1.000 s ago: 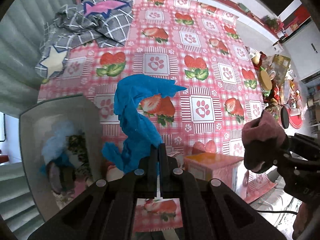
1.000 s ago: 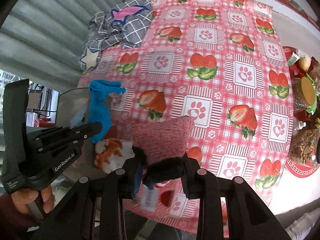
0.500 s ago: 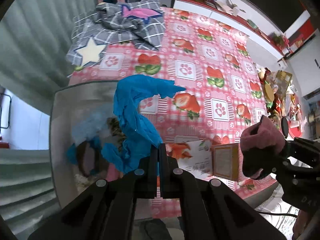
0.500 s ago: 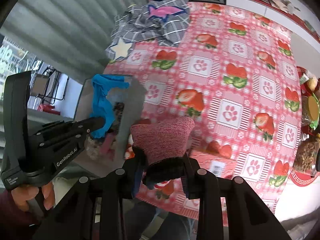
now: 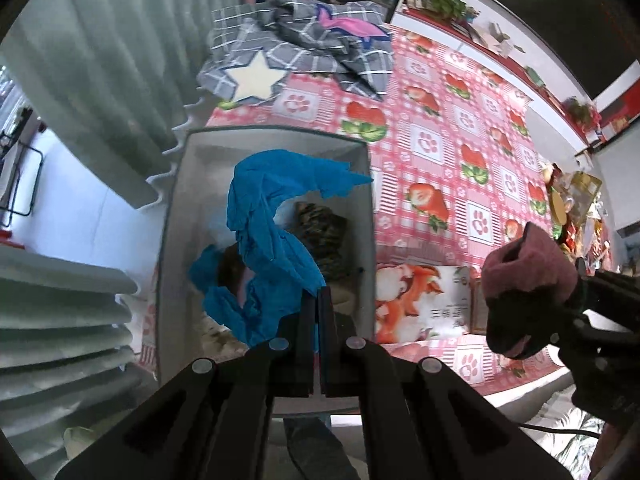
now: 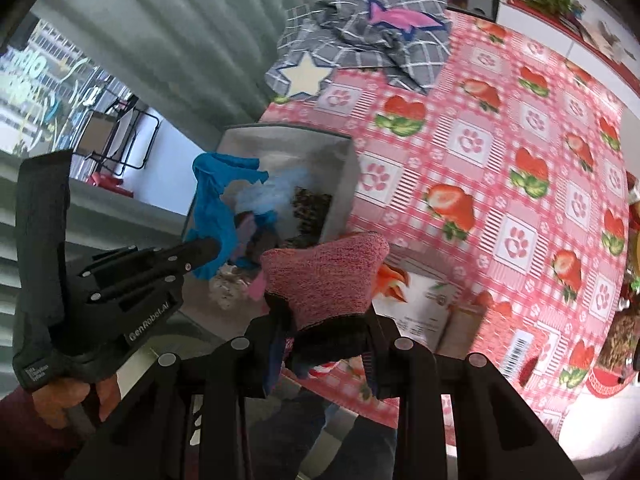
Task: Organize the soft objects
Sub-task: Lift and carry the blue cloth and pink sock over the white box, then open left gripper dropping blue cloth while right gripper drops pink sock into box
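My left gripper (image 5: 319, 300) is shut on a blue glove (image 5: 264, 216) that hangs over the open grey bin (image 5: 370, 200) at the table's left edge. The bin holds several soft items, among them a dark patterned cloth (image 5: 324, 228). In the right wrist view the blue glove (image 6: 212, 204) shows above the bin (image 6: 344, 188), held by the left gripper (image 6: 208, 248). My right gripper (image 6: 324, 320) is shut on a pink knitted piece with a dark cuff (image 6: 324, 276), held just right of the bin. It also shows in the left wrist view (image 5: 524, 276).
A grey checked cloth with a star and a pink fish (image 5: 304, 48) lies at the table's far end. A flat packet with an orange picture (image 5: 420, 300) lies beside the bin. Jars and food clutter (image 5: 572, 200) stand at the right edge. A corrugated wall (image 5: 100, 60) is on the left.
Both grippers have moved left and back, from above the tablecloth to over the bin. The blue glove now hangs above the bin's contents. Both grips are unchanged.
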`<state>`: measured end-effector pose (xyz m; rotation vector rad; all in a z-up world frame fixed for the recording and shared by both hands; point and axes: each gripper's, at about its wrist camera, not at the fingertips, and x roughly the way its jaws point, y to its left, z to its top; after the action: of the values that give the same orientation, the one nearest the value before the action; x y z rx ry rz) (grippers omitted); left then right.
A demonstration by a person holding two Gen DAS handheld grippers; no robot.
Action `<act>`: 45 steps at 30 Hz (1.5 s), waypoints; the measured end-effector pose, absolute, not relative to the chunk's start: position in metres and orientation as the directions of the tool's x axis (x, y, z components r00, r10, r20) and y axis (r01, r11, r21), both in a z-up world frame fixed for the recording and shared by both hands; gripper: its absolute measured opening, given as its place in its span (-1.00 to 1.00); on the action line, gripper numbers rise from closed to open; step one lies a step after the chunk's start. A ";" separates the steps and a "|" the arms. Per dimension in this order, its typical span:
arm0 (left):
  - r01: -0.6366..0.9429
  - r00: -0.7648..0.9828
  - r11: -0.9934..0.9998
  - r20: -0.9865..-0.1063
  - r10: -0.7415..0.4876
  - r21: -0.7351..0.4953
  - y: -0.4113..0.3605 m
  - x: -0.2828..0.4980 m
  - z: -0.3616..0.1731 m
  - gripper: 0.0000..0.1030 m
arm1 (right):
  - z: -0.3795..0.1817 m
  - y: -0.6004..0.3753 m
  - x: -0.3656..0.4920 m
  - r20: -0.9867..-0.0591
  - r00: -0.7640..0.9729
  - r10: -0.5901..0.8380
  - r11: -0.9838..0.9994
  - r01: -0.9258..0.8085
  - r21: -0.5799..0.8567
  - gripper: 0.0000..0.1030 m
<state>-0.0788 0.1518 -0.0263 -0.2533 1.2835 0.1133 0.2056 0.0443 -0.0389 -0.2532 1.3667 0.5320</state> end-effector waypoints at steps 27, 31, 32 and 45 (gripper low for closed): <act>-0.319 0.209 0.940 -0.976 -0.055 -0.121 0.201 -0.107 -0.061 -0.98 | -0.074 0.127 0.205 -0.989 0.030 0.144 0.790 -0.605 0.097 -0.34; -0.314 0.199 0.941 -0.978 -0.063 -0.124 0.201 -0.102 -0.065 -0.98 | -0.076 0.132 0.213 -0.990 0.039 0.133 0.791 -0.607 0.083 -0.34; -0.311 0.197 0.943 -0.979 -0.060 -0.121 0.200 -0.100 -0.066 -0.98 | -0.076 0.133 0.215 -0.990 0.040 0.133 0.791 -0.606 0.082 -0.34; -0.289 0.166 0.952 -0.985 -0.050 -0.097 0.198 -0.069 -0.079 -0.98 | -0.090 0.135 0.240 -0.991 0.017 0.129 0.816 -0.570 0.097 -0.34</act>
<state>-0.0693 0.1983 -0.0787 -0.2886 1.3994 0.1740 0.2404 0.1351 -0.0897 -0.3766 1.4607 0.5640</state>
